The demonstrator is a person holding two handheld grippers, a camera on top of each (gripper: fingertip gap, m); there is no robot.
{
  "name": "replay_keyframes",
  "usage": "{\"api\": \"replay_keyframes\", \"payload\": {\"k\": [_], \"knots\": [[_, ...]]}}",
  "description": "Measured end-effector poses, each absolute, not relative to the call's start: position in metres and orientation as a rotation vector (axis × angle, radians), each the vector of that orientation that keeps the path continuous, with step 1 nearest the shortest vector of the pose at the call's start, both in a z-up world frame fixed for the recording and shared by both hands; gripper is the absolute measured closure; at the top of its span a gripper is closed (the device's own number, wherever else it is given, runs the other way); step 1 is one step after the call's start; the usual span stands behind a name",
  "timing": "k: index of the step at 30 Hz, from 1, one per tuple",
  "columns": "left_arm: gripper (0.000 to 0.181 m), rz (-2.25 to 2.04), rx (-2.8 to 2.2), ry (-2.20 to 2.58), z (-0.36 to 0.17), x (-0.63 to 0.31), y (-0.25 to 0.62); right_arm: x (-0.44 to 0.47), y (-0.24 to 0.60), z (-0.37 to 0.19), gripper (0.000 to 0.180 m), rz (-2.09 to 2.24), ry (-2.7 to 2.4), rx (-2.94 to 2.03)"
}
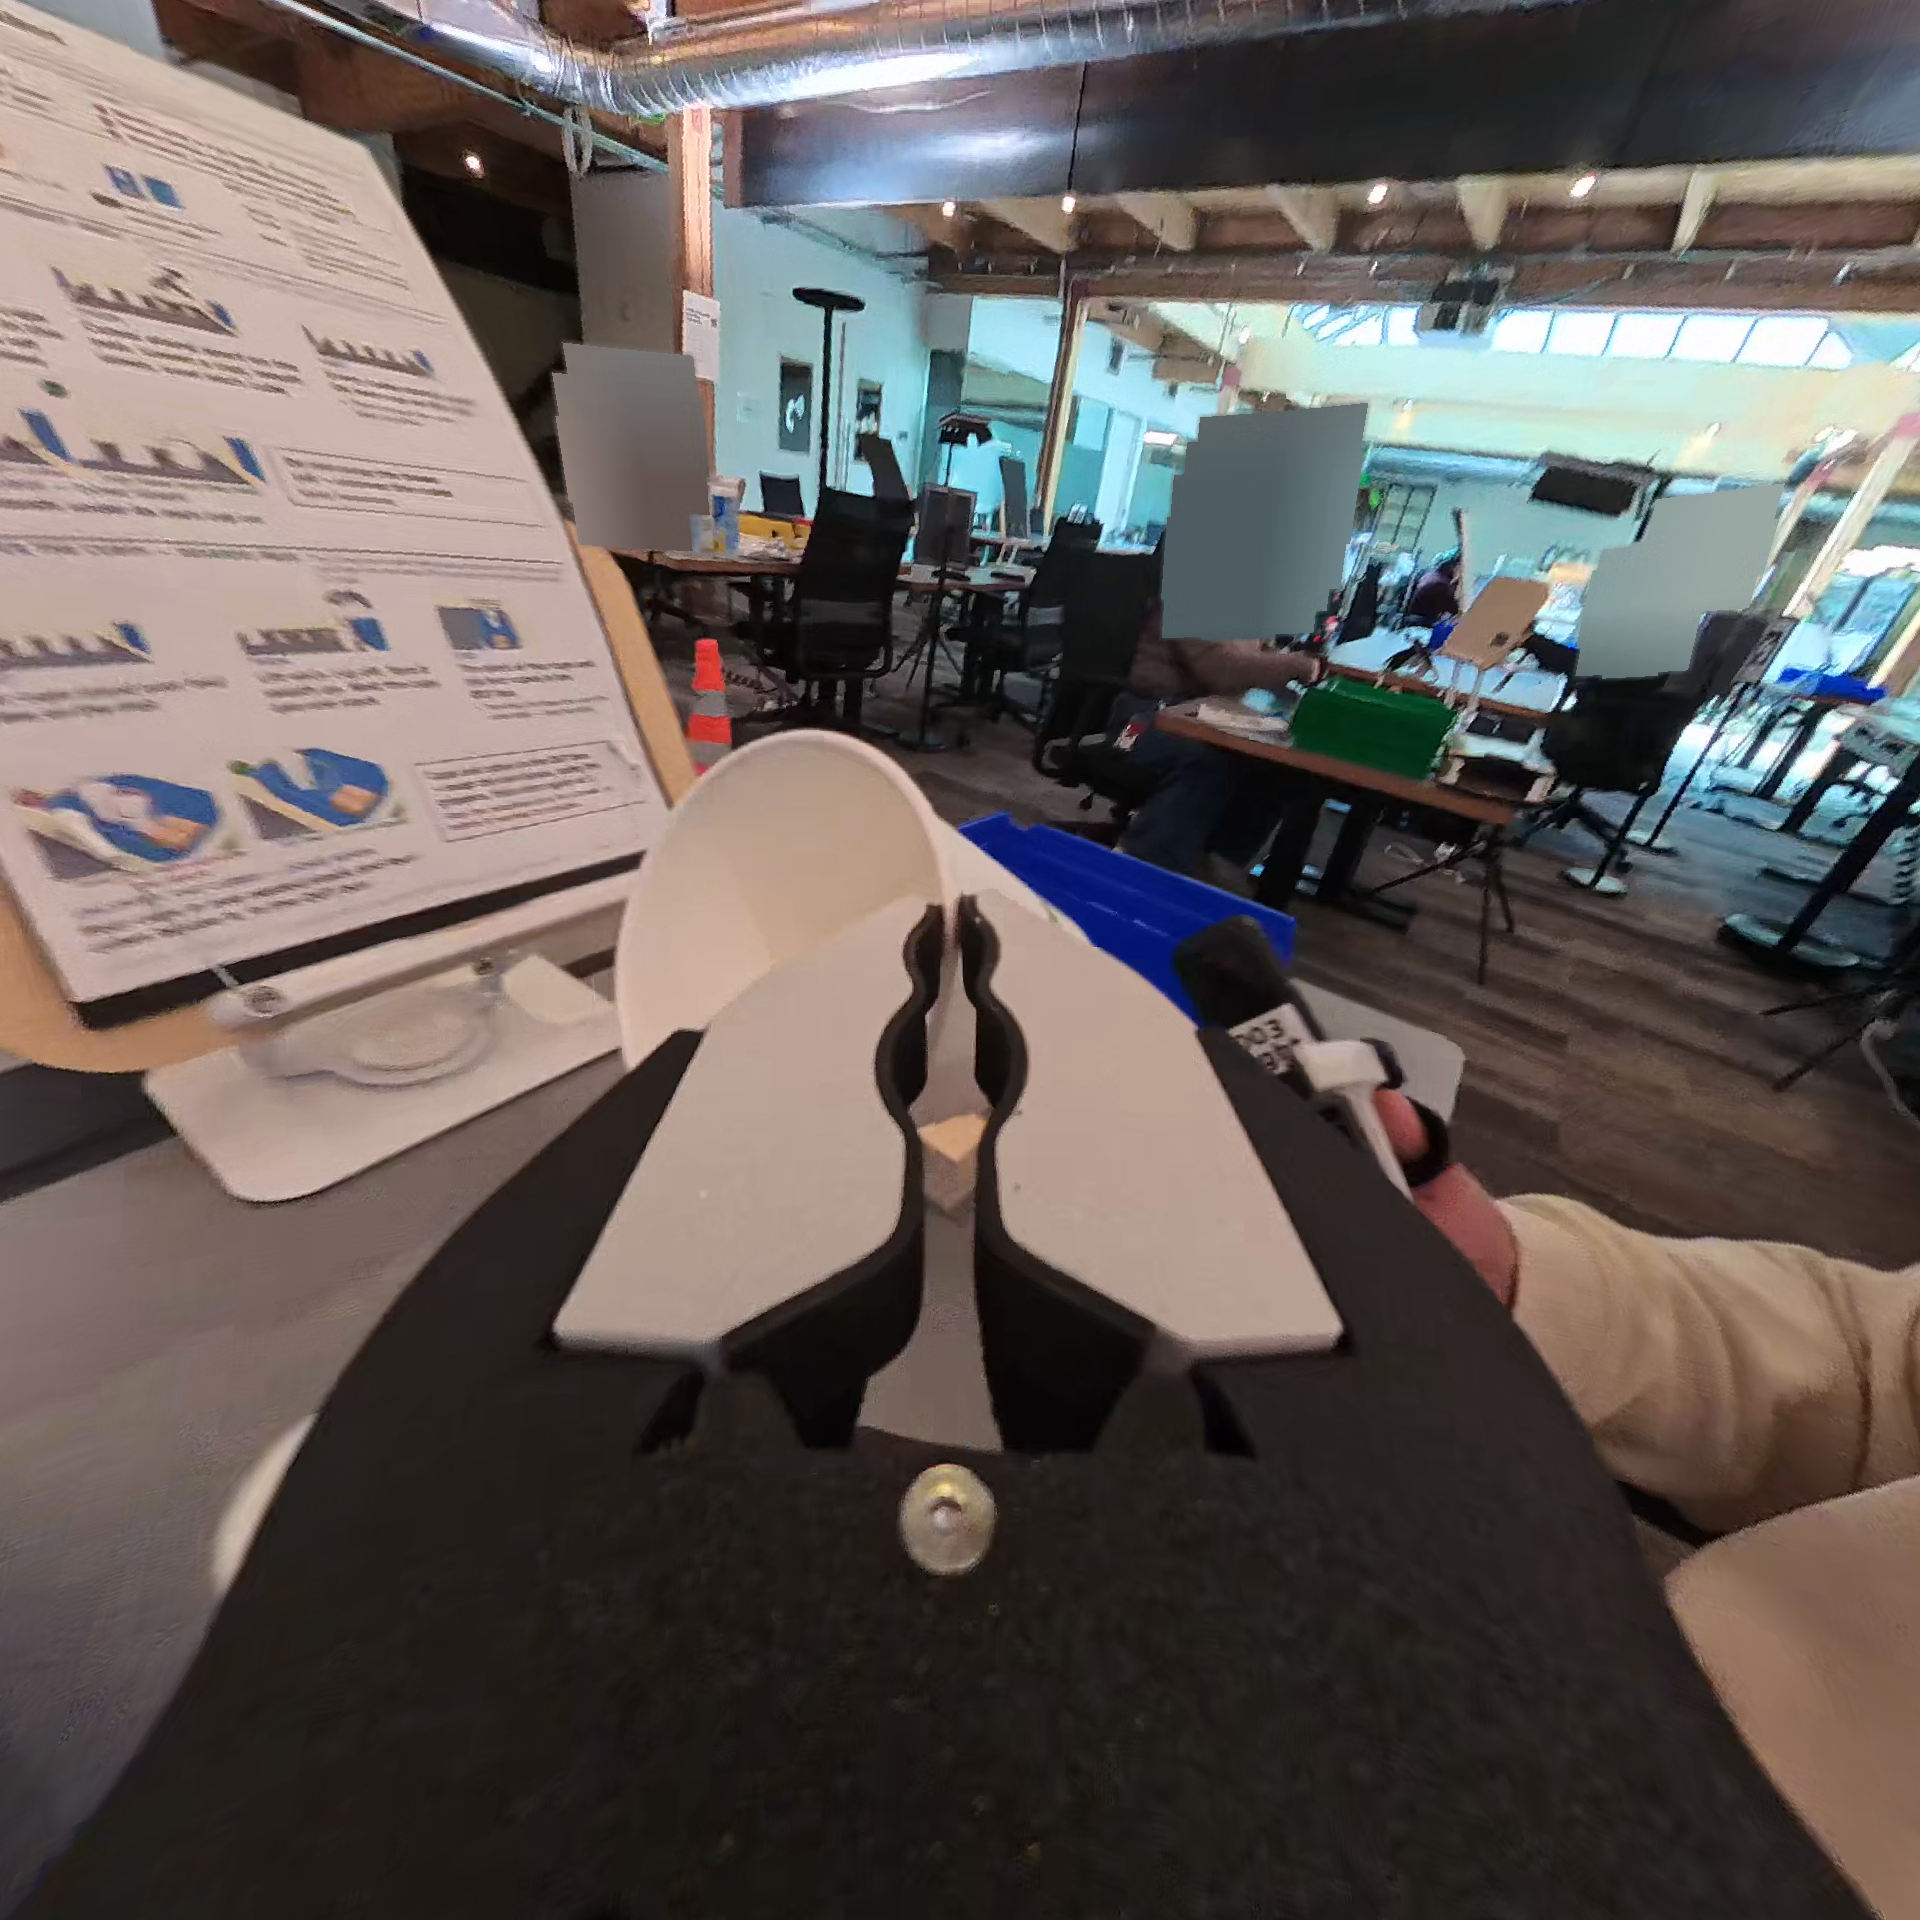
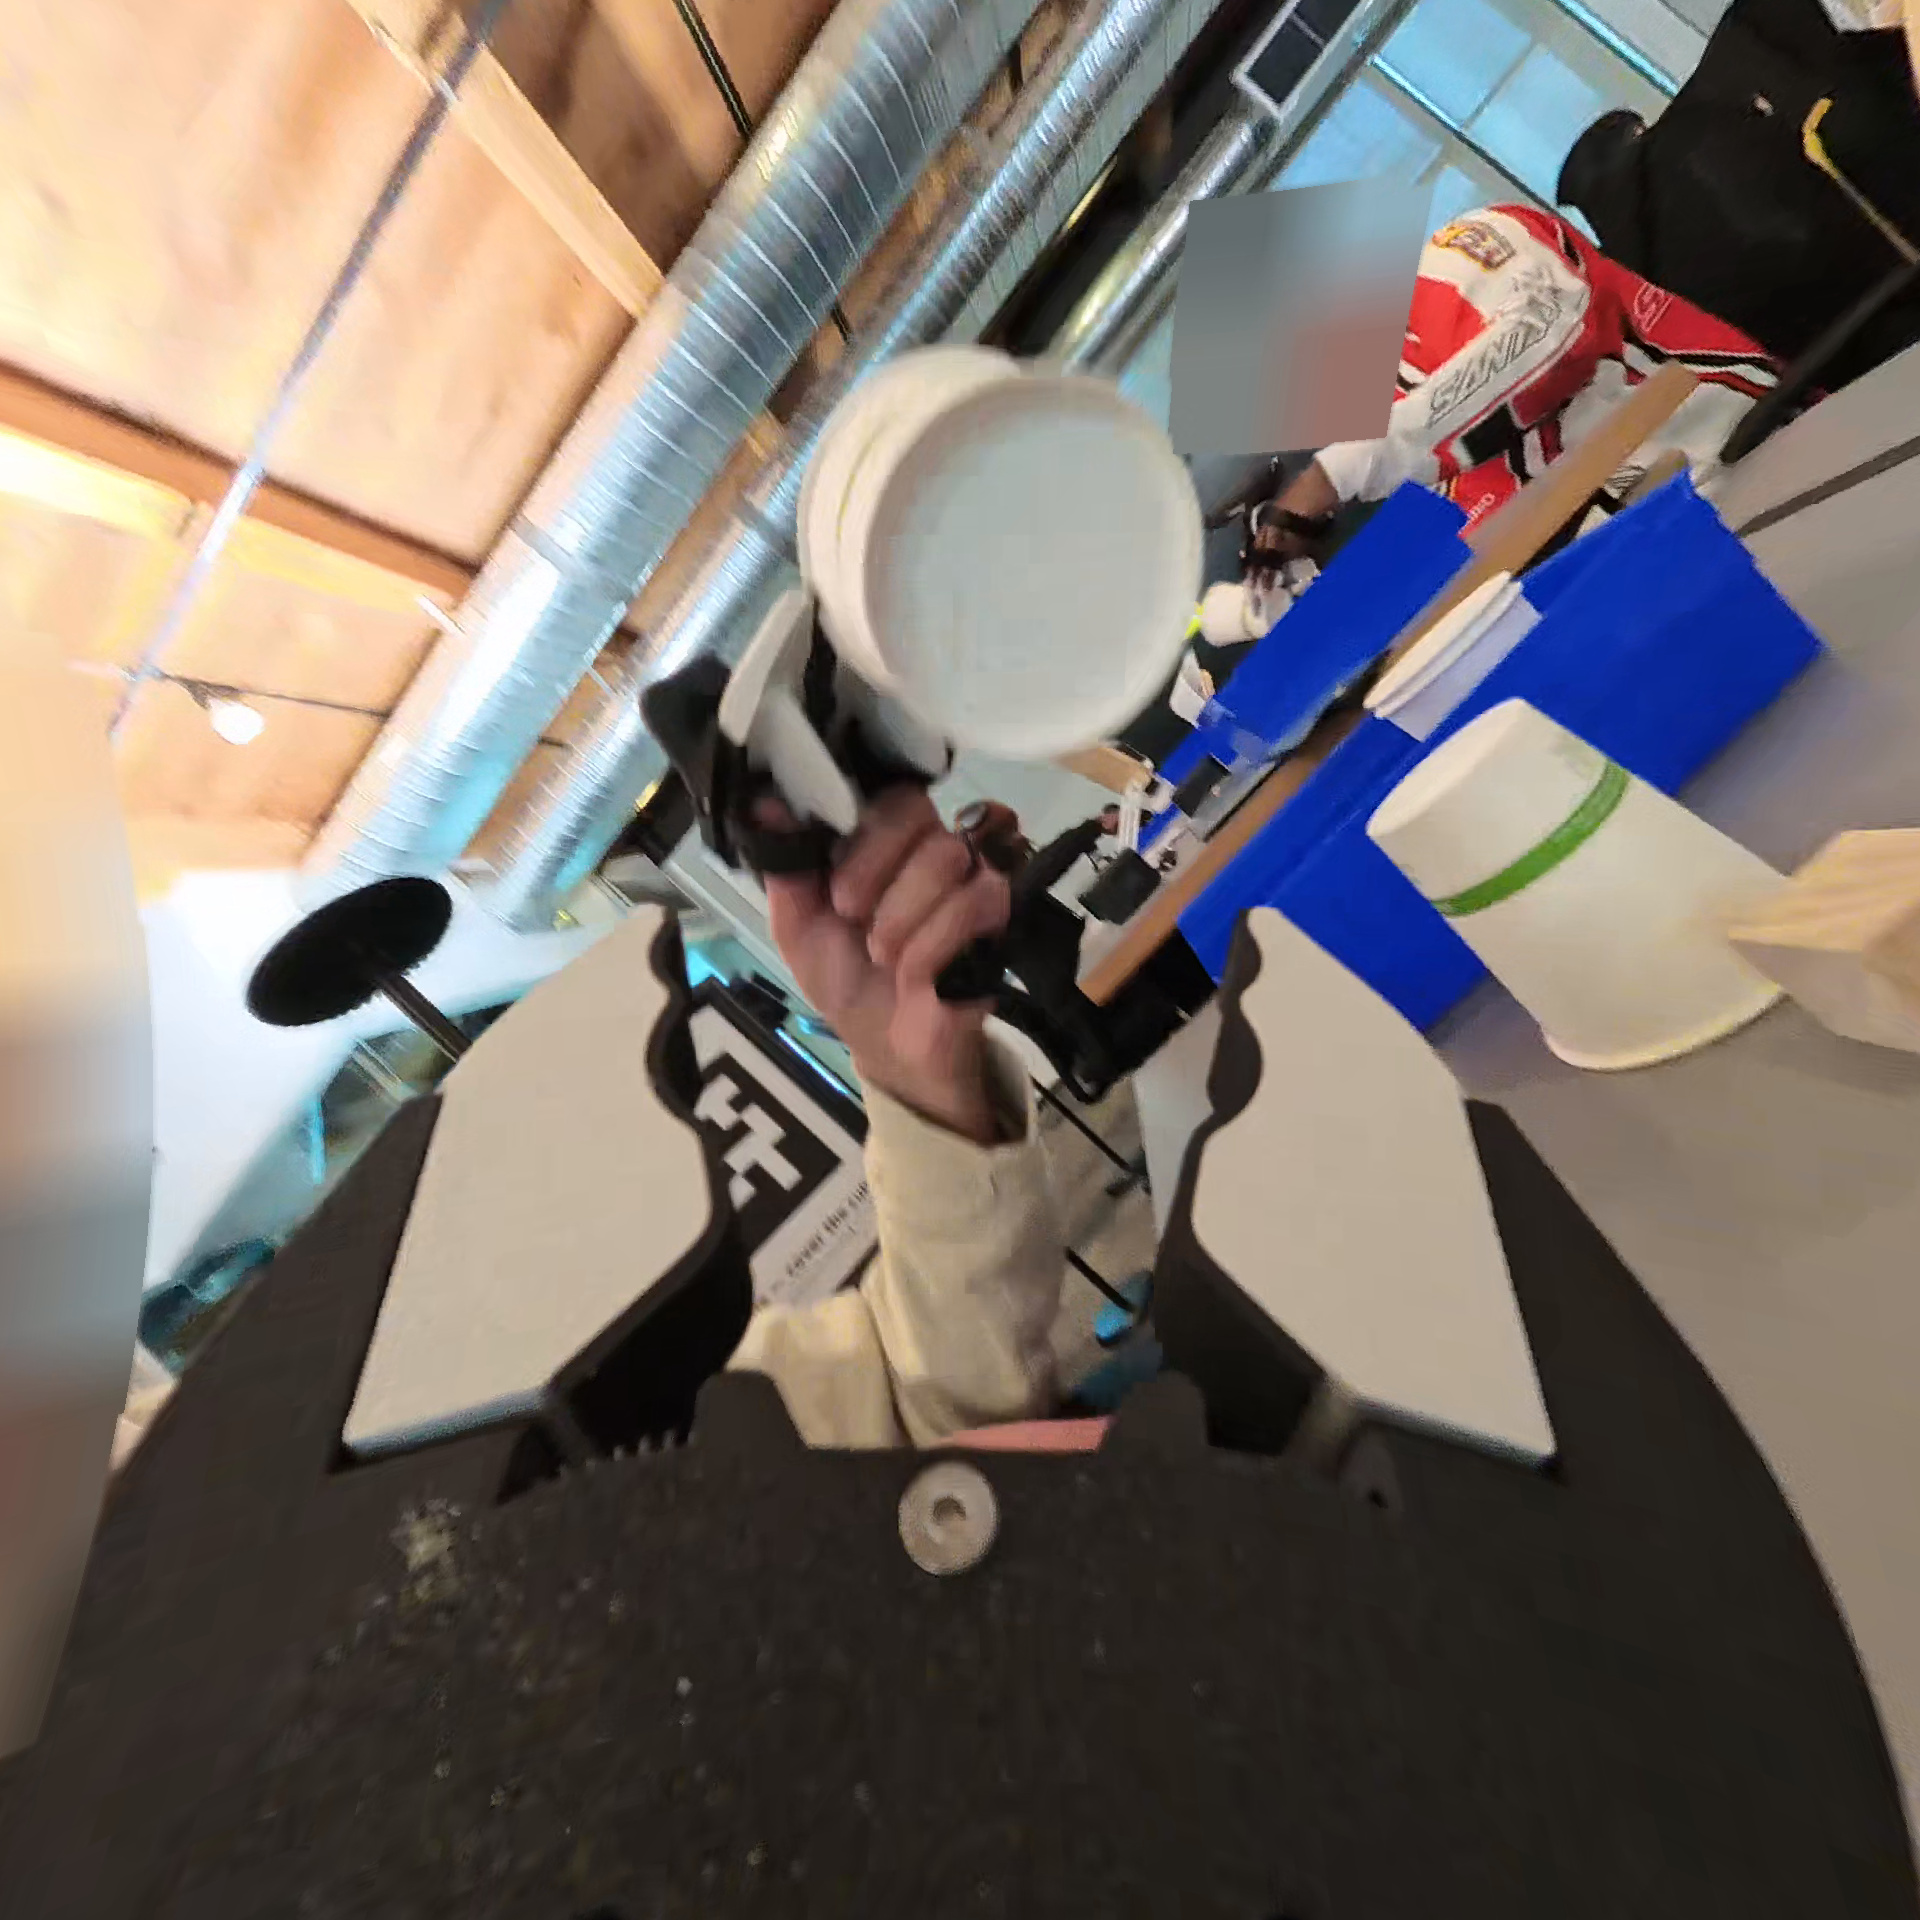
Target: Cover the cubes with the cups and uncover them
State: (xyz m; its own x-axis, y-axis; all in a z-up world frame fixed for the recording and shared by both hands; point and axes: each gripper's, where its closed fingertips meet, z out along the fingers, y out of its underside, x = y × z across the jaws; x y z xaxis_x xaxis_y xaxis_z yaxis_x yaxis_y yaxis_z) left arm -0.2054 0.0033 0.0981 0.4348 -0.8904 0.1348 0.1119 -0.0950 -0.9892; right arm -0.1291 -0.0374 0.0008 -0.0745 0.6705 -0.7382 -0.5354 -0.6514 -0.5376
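Left wrist view: we see our left tongs (image 1: 948, 920) pinched narrow on the wall of a white paper cup (image 1: 774, 873), which is held tilted, its open mouth facing toward the camera and up to the left. Through the gap between the tongs, lower down, a small pale wooden cube (image 1: 954, 1153) sits uncovered on the grey bench (image 1: 156, 1351). To the left stands a slanted instruction board (image 1: 260, 499) on a white stand; behind the cup lies a blue bin (image 1: 1122, 894). At right, a hand (image 1: 1455, 1195) in a cream sleeve grips the other tool's handle. Right wrist view: we note the right tongs (image 2: 951, 945) spread wide, with nothing between them. The view is rolled hard, the bench (image 2: 1662, 1195) running up the right side. In the middle distance the left hand (image 2: 894, 935) holds its tool raised, and the held cup shows its round bottom (image 2: 1029, 561) toward us. A second white cup with a green band (image 2: 1558, 883) stands upside down, mouth flat on the bench, at right; just beside it, at the frame edge, is a pale wooden cube (image 2: 1839, 935); whether they touch we cannot tell. Blue bins (image 2: 1662, 644) stand behind the cup.
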Motion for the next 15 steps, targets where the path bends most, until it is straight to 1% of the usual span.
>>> {"api": "replay_keyframes", "payload": {"k": [4,8,12,15], "knots": [[0.178,-1.073,-1.414,0.728,0.071,-0.178,-0.017,-0.14,-0.037,0.002,0.074,1.964,-0.105,-1.344],[0.178,-1.15,-1.442,0.756,0.05,-0.16,-0.029,-0.14,-0.034,-0.007,0.069,1.935,-0.087,-1.368],[0.178,-1.216,-1.463,0.776,0.043,-0.153,-0.038,-0.126,-0.028,-0.013,0.076,1.922,-0.049,-1.336],[0.178,-1.329,-1.466,0.781,0.04,-0.15,-0.048,-0.118,-0.023,-0.024,0.074,1.869,-0.053,-1.361]]}}
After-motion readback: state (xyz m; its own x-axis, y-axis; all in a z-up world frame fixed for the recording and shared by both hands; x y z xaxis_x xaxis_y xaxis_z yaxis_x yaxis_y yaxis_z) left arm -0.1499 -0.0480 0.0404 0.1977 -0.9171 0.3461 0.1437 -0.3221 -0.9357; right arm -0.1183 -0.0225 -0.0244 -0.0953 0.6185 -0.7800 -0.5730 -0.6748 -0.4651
